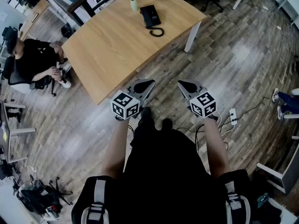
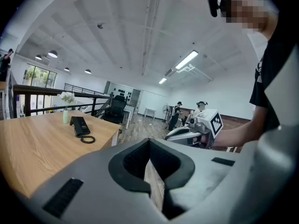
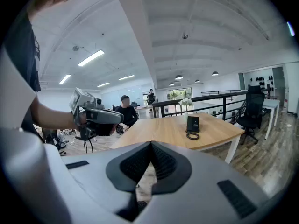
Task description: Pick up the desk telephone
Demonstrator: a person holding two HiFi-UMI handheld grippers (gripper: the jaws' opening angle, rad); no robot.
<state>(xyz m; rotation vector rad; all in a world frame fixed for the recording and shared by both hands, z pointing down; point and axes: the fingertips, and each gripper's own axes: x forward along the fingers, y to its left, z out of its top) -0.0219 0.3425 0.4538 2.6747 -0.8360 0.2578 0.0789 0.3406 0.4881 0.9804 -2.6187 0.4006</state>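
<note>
A black desk telephone (image 1: 150,15) with a coiled cord lies near the far end of a wooden table (image 1: 117,45). It also shows small in the left gripper view, the telephone (image 2: 79,125), and in the right gripper view, the telephone (image 3: 192,124). My left gripper (image 1: 150,82) and right gripper (image 1: 180,83) hang side by side over the floor, short of the table's near edge and far from the phone. Both are shut with nothing between their jaws. The jaws of the left gripper (image 2: 149,141) and of the right gripper (image 3: 150,146) meet at their tips.
A small vase of white flowers (image 1: 133,3) stands just beside the phone. A seated person in black (image 1: 35,62) is left of the table. A power strip with cables (image 1: 232,116) lies on the wood floor at my right. More desks and chairs line the room's edges.
</note>
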